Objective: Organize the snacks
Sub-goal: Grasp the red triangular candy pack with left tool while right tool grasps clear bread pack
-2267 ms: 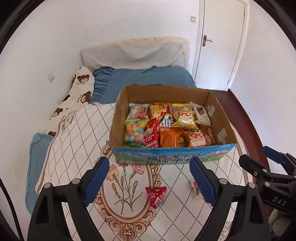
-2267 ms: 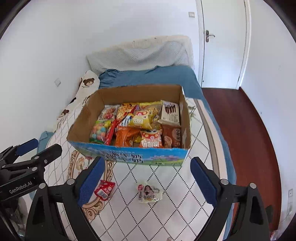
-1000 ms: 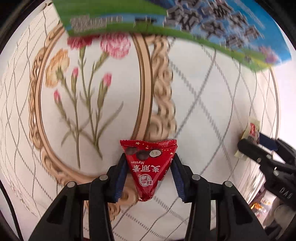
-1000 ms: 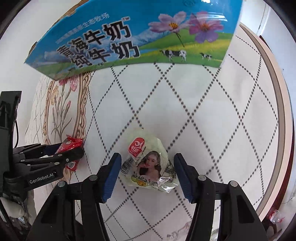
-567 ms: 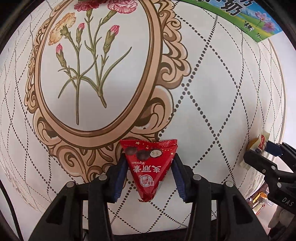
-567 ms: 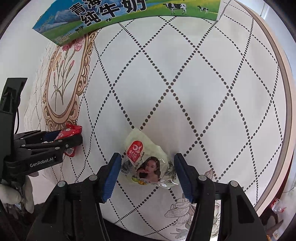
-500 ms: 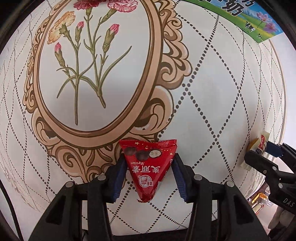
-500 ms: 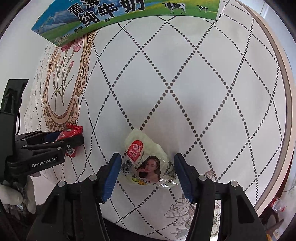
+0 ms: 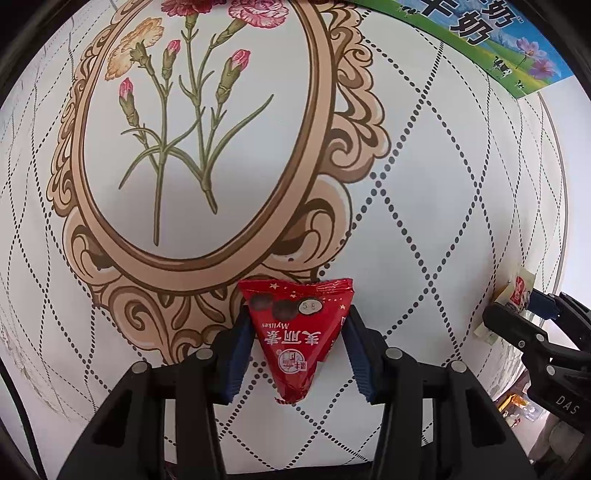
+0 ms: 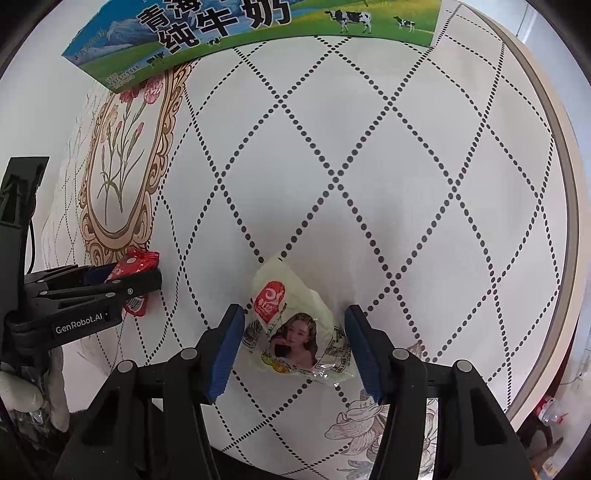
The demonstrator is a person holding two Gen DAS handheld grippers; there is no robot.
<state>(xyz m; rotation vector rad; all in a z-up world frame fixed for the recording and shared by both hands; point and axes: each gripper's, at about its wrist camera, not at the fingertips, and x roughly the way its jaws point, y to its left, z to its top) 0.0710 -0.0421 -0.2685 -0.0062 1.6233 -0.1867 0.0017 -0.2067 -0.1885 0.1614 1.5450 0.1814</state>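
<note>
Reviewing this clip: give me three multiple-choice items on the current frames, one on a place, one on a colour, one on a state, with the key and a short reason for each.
1. Where does the milk carton box lie relative to the two snack packets?
A. Beyond them, at the top of both views
B. Between the two packets
C. Under the pale packet

2. What colour is the triangular packet?
A. Yellow
B. Red
C. Green

3. What sits between the pads of the right hand-held gripper?
A. Nothing
B. The red packet
C. The pale packet with a portrait

Key:
1 A: the box's printed side runs along the top edge in both wrist views, past the packets on the quilt.
2 B: its wrapper is red with white lettering.
3 C: the pale packet lies between the blue pads, which are closing; the red one is at the left hand-held gripper.
</note>
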